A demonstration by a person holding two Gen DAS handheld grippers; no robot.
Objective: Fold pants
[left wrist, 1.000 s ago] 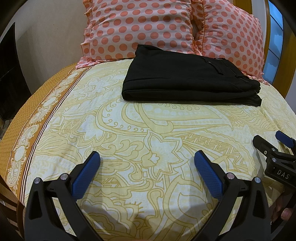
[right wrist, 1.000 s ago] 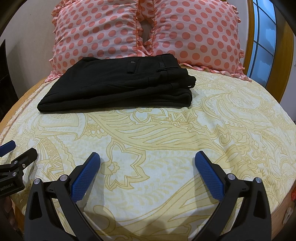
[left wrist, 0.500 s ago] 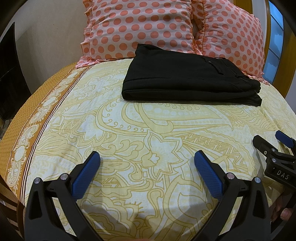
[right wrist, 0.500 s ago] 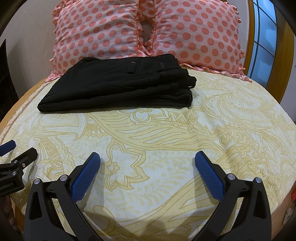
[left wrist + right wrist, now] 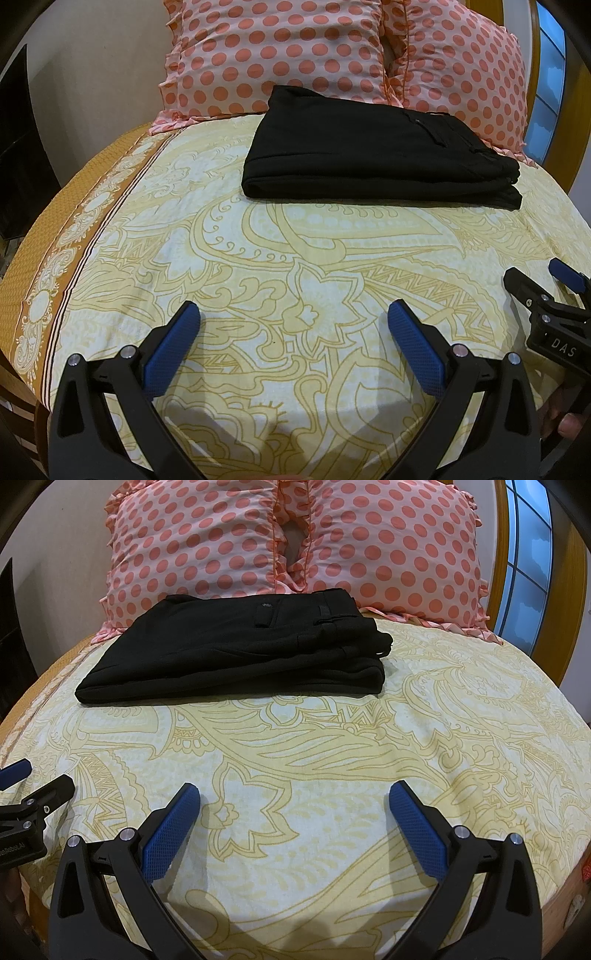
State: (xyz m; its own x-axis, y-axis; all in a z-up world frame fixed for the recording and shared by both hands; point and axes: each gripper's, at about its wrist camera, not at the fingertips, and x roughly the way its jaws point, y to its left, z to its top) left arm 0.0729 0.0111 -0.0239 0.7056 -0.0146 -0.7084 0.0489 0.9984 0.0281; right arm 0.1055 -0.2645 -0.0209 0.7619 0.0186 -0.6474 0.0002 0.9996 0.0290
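Observation:
Black pants (image 5: 373,155) lie folded in a neat rectangle at the far end of the bed, against the pillows; they also show in the right wrist view (image 5: 243,650). My left gripper (image 5: 293,332) is open and empty, low over the sheet near the bed's front edge, well short of the pants. My right gripper (image 5: 294,812) is open and empty too, beside it to the right. Each gripper shows at the edge of the other's view: the right one (image 5: 546,291) and the left one (image 5: 33,786).
The bed has a yellow patterned sheet (image 5: 295,258) with an orange border on the left (image 5: 48,236). Two pink polka-dot pillows (image 5: 192,542) (image 5: 395,542) stand behind the pants. A wooden headboard and window (image 5: 532,561) are at the right.

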